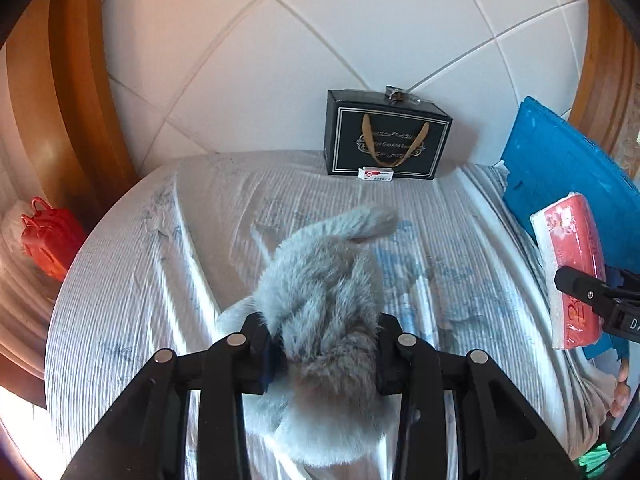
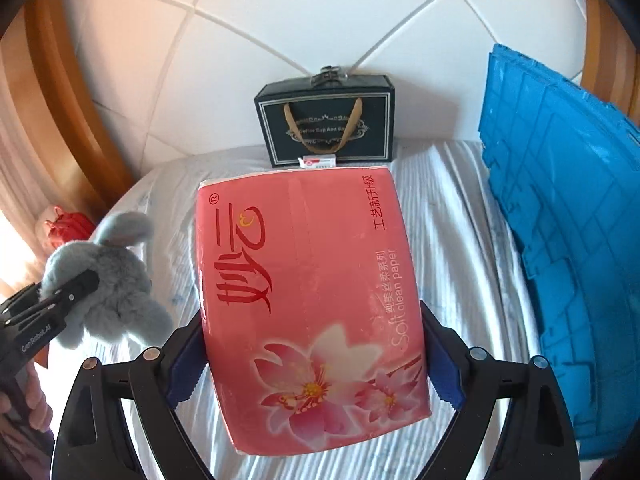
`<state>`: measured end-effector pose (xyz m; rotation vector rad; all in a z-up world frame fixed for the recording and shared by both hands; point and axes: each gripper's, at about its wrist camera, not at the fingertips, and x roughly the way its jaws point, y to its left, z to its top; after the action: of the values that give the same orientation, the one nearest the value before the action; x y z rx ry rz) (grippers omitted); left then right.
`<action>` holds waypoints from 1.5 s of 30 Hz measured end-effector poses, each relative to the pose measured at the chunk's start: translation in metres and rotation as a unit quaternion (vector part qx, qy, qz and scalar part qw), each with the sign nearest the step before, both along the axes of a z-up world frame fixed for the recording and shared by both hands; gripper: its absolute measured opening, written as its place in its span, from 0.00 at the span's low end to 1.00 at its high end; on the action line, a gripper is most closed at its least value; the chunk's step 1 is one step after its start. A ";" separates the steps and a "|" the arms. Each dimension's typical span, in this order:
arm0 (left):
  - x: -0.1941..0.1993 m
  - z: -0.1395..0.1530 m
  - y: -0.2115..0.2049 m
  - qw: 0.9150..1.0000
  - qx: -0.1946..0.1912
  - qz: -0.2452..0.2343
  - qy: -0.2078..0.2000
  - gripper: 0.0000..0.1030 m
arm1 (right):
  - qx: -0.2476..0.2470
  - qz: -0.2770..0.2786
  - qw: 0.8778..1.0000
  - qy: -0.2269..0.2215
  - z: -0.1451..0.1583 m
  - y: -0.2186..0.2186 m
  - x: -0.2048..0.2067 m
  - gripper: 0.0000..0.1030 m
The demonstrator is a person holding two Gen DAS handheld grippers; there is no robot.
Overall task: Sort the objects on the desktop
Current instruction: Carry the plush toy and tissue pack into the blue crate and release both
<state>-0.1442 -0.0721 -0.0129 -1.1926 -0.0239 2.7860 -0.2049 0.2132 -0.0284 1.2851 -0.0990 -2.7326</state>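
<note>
**Both grippers loaded above the covered table**

The left gripper [image 1: 324,354] was clamped on a grey, furry plush toy [image 1: 320,280]; its black jaws pressed into the fur from both sides, close together. The toy's body bulged forward beyond the fingertips, and one long fuzzy limb curled up and away at the far end. The toy hung clear of the white striped plastic sheet covering the table [image 1: 160,260] below it.

The right gripper [image 2: 316,364] gripped a pink, soft plastic pack of tissue paper printed with flowers [image 2: 308,292]. Its jaws stood wide, the blue pads [image 2: 186,364] squeezing the pack's two long sides near its closer end. The pack stretched forward from the fingers, raised above the sheet.

Straight ahead of both grippers, at the table's far edge against the white tiled wall, stood a black rectangular gift box with gold trim and a tan ribbon handle [image 1: 388,136]. A small red-and-white box [image 1: 376,175] lay touching its foot. To the right of the right gripper leaned a blue ribbed plastic crate lid [image 2: 560,220]. Far to the left of the left gripper, off the table, sat a red handbag [image 1: 50,236].
</note>
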 end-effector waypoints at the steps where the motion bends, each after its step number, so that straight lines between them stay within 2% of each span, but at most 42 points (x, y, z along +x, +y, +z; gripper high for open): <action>1: 0.007 0.004 0.007 1.000 0.000 -0.004 0.004 0.33 | -0.001 0.000 1.000 0.008 0.006 0.004 0.008 0.90; 11: 0.057 0.053 0.078 0.998 0.011 -0.034 0.056 0.33 | 0.002 -0.009 0.997 0.073 0.062 0.063 0.072 0.90; 17: 0.072 0.097 0.137 0.992 0.019 -0.062 0.106 0.33 | 0.009 -0.023 0.991 0.128 0.107 0.110 0.102 0.90; 25: 0.081 0.160 0.251 0.975 0.032 -0.129 0.180 0.33 | 0.023 -0.079 0.979 0.189 0.156 0.202 0.124 0.90; 31: 0.093 0.198 0.353 0.953 0.056 -0.201 0.219 0.33 | 0.045 -0.140 0.966 0.214 0.183 0.290 0.139 0.90; 37: 0.103 0.217 0.447 0.932 0.077 -0.284 0.211 0.33 | 0.076 -0.192 0.957 0.202 0.193 0.362 0.154 0.90; 42: 0.104 0.201 0.505 0.925 0.078 -0.335 0.161 0.32 | 0.088 -0.219 0.955 0.180 0.179 0.405 0.148 0.90; 43: 0.105 0.196 0.515 0.925 0.075 -0.341 0.153 0.29 | 0.088 -0.224 0.955 0.175 0.176 0.411 0.145 0.90; 45: 0.102 0.186 0.532 0.925 0.067 -0.350 0.132 0.14 | 0.088 -0.232 0.954 0.167 0.168 0.424 0.144 0.90</action>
<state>-0.0421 0.4600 0.1736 -0.6104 0.1938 2.2280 -0.0607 0.6374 0.1400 0.9003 -0.1438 -3.3905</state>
